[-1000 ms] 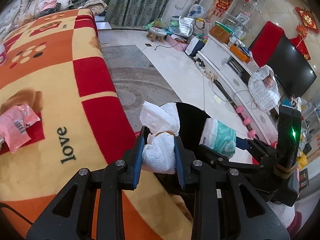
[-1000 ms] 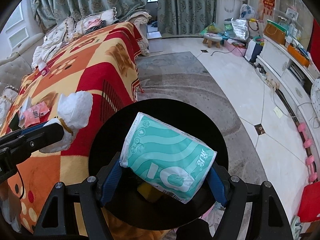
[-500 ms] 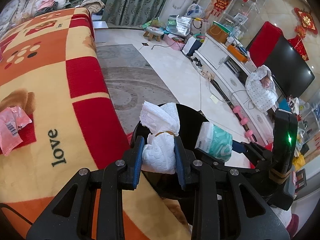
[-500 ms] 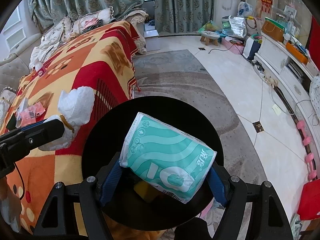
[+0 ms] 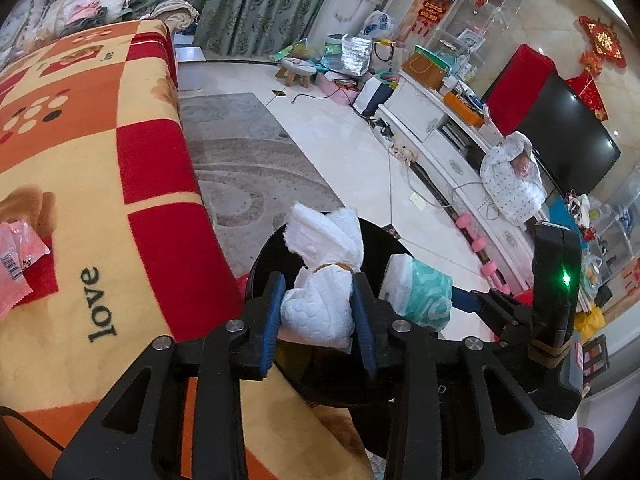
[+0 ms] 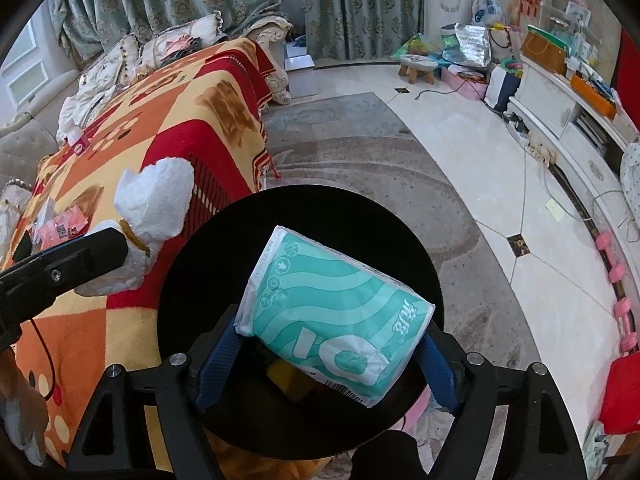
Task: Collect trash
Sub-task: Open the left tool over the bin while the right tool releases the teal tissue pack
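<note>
My left gripper point(image 5: 318, 304) is shut on a crumpled white tissue wad point(image 5: 320, 304) and holds it over the near rim of a round black bin point(image 5: 384, 236). My right gripper point(image 6: 320, 344) is shut on a teal-and-white tissue pack point(image 6: 332, 316) and holds it above the bin's opening point(image 6: 224, 264). The pack also shows in the left wrist view point(image 5: 424, 296). The tissue wad shows in the right wrist view point(image 6: 152, 208), left of the bin. A yellow item point(image 6: 282, 372) lies inside the bin.
A sofa with a red, orange and yellow blanket point(image 5: 92, 184) lies to the left, with a pink wrapper point(image 5: 16, 252) on it, also in the right wrist view point(image 6: 60, 226). A grey rug point(image 6: 360, 168), tiled floor, a white TV cabinet point(image 5: 440, 140) and pink dumbbells point(image 5: 476, 240) lie beyond.
Both grippers have moved slightly forward over the bin with their loads. The bin fills more of both views. Both grips are unchanged.
</note>
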`<move>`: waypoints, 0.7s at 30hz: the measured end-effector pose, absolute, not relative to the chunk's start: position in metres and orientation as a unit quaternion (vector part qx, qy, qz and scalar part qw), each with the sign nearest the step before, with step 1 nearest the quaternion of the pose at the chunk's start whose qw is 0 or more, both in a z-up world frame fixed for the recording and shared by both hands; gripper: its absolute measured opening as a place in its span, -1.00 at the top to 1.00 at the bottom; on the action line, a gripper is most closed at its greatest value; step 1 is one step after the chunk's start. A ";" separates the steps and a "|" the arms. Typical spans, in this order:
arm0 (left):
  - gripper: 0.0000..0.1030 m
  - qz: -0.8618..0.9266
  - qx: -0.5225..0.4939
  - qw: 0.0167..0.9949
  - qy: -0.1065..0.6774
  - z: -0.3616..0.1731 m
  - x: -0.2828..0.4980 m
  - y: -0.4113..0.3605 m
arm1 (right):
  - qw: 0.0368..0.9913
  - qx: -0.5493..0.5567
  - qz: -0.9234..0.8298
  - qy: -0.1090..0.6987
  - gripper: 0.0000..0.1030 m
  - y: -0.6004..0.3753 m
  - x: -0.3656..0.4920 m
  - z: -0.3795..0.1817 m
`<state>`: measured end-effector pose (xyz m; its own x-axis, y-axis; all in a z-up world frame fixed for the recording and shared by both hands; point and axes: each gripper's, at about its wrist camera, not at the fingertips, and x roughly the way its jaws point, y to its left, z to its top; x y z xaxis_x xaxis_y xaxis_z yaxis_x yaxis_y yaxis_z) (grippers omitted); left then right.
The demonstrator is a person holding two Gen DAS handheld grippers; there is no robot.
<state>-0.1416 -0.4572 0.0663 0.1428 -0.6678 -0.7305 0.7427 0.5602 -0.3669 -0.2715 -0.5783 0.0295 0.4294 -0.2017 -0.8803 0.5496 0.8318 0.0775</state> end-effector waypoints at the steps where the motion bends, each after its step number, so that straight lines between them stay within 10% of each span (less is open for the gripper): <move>1: 0.15 -0.467 0.039 0.755 0.459 0.066 -0.141 -0.457 | 0.825 0.181 -0.226 0.484 -0.59 -0.578 -0.271 0.029; 21: 0.09 -0.375 0.046 0.810 0.449 0.071 -0.113 -0.363 | 0.848 0.142 -0.183 0.477 -0.70 -0.528 -0.237 0.047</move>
